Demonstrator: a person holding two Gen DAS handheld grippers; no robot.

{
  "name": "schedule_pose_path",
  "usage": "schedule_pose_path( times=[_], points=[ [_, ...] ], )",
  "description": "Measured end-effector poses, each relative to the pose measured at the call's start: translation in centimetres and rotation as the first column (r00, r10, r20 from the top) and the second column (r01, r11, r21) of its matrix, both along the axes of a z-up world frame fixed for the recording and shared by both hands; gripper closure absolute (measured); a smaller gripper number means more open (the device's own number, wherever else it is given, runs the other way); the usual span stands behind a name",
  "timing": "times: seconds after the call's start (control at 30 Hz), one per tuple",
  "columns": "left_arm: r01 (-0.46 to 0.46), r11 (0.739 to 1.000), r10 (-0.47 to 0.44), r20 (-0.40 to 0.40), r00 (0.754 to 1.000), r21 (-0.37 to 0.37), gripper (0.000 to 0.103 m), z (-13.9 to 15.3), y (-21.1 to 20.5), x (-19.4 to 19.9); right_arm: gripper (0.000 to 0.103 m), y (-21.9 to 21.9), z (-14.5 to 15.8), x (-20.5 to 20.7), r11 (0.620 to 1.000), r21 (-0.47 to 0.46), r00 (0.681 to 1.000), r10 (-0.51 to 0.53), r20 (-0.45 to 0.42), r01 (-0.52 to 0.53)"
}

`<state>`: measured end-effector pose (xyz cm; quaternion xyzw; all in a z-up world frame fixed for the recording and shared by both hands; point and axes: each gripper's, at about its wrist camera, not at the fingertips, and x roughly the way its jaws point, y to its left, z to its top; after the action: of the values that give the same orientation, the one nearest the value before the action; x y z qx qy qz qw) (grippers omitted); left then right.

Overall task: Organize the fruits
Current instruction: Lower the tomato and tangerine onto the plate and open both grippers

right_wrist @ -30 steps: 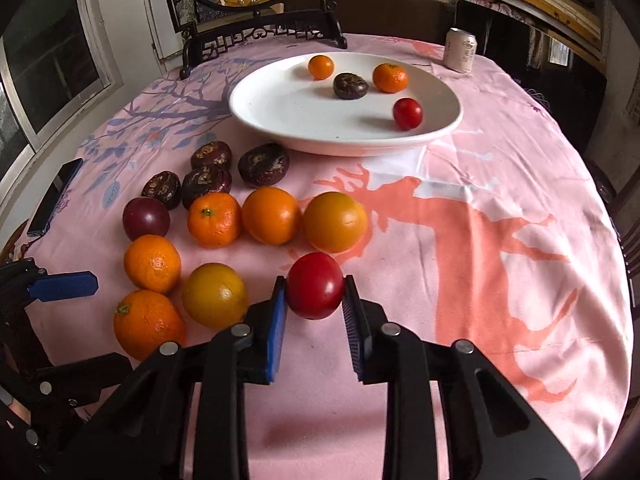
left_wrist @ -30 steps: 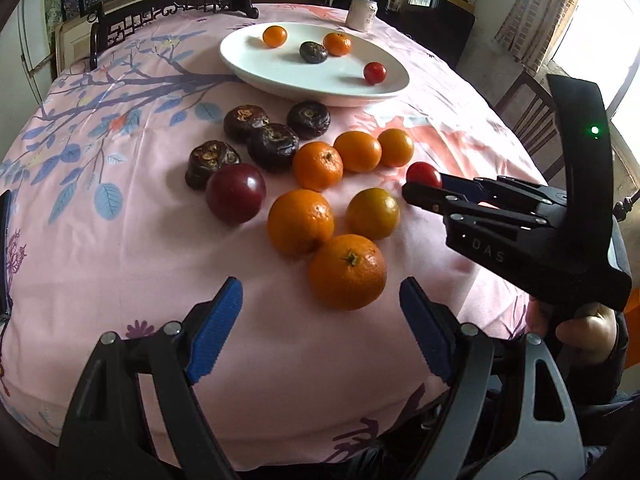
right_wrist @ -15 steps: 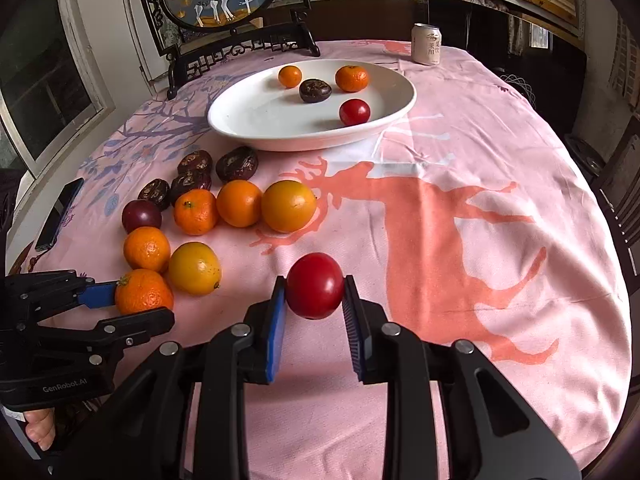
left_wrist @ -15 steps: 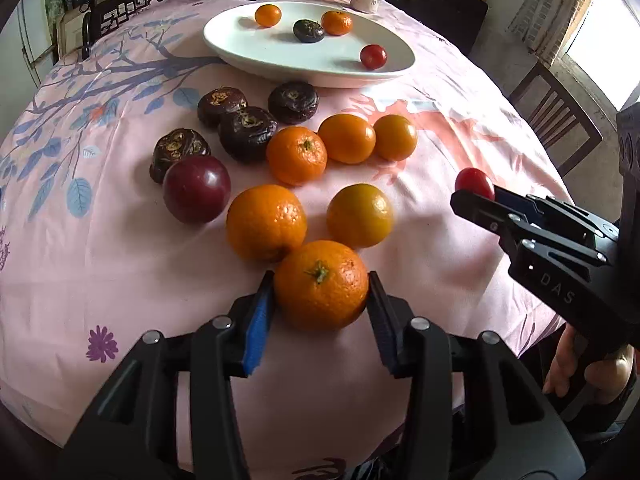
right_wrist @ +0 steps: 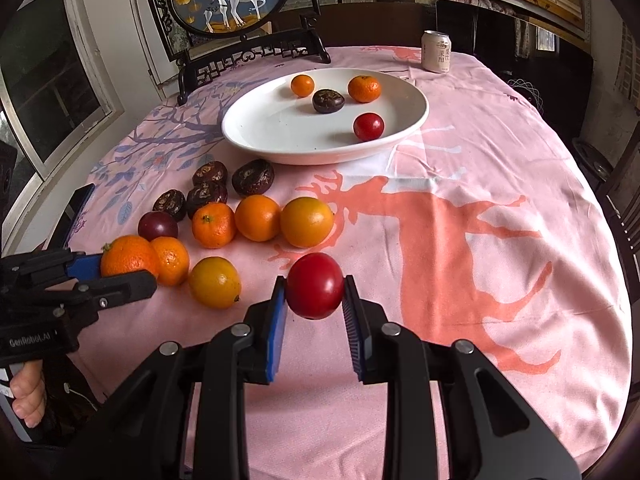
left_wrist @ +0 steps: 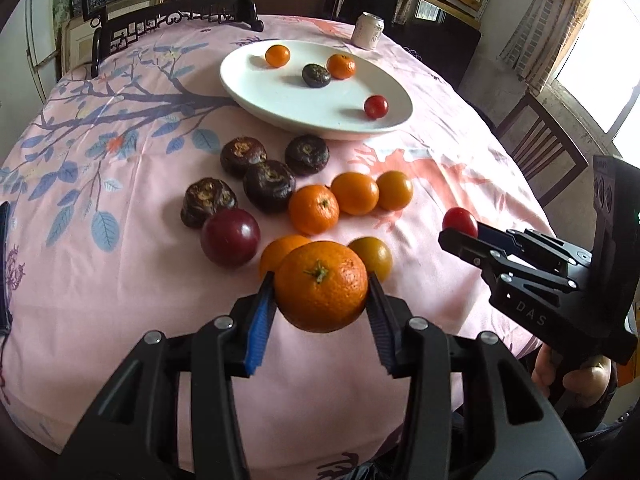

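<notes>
Left gripper clamped on a round orange mandarin with a green stem, raised above the pink patterned tablecloth. Right gripper clenched on a smooth red tomato, likewise off the cloth. Beyond, more loose fruit, then a white oval plate bearing four pieces.

I see soft daylight; window at rt of left-wrist view is blown out w/ glare. Worktop evenly lit, faint shadows under fruit. Heavy fisheye bend + dark corners; centre sharp.
</notes>
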<state>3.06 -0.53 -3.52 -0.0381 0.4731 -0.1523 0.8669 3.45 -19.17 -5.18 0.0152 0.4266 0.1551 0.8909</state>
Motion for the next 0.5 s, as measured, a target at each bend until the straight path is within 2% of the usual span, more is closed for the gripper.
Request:
schedule_pose_path(
  times=[0.13, 0.27, 0.33, 0.43, 0.5],
  points=[
    [-0.028, 1.0, 0.027, 0.052, 0.998, 0.007, 0.059, 2.5, 1.3, 3.4, 0.075, 0.3, 1.3, 1.5, 0.999, 0.003, 0.999, 0.04, 0.007, -0.04],
    [-0.061, 0.997, 0.058, 0.078, 0.995, 0.042, 0.059, 4.6, 1.7, 9.2, 0.075, 0.7, 3.1, 5.4, 0.994, 0.029, 0.995, 0.104, -0.009, -0.104],
    [-0.089, 0.995, 0.085, 0.066, 0.994, 0.056, 0.059, 5.1, 1.7, 13.2, 0.075, 1.1, 4.0, 8.4, 0.991, 0.037, 0.992, 0.126, -0.023, -0.125],
    [-0.13, 0.989, 0.129, 0.023, 0.991, 0.071, 0.058, 4.8, 1.3, 19.1, 0.075, 1.9, 5.0, 13.3, 0.994, -0.051, 0.995, 0.1, 0.006, -0.1],
    [-0.141, 0.987, 0.142, -0.014, 0.99, 0.084, 0.058, 3.7, 0.5, 22.6, 0.075, 2.0, 4.7, 16.8, 0.993, -0.092, 0.998, 0.07, 0.002, -0.069]
  ],
)
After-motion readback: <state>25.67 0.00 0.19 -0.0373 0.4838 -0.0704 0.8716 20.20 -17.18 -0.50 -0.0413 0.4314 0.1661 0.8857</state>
